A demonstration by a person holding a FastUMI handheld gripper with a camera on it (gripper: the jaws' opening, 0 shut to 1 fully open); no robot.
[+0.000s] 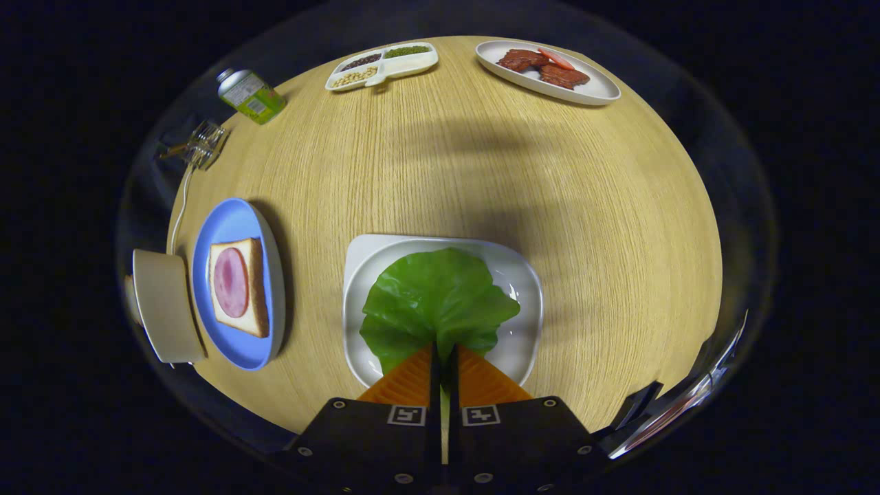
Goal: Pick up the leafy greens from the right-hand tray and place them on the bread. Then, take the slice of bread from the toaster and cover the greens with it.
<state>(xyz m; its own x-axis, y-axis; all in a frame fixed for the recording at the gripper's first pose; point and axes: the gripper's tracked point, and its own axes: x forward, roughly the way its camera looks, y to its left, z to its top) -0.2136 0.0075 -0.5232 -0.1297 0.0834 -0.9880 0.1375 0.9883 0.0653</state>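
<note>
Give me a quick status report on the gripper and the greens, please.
Gripper shut on the leafy green, over the white tray. Bread with ham waits on the blue plate. Nothing between tray and plate.

Your gripper (443,357) has two orange fingers (409,381), wedge-shaped and finely ribbed. They sit on a pair of black blocks, each carrying a small square black-and-white marker near its inner edge and round silver screws along its corners and lower edge.
</note>
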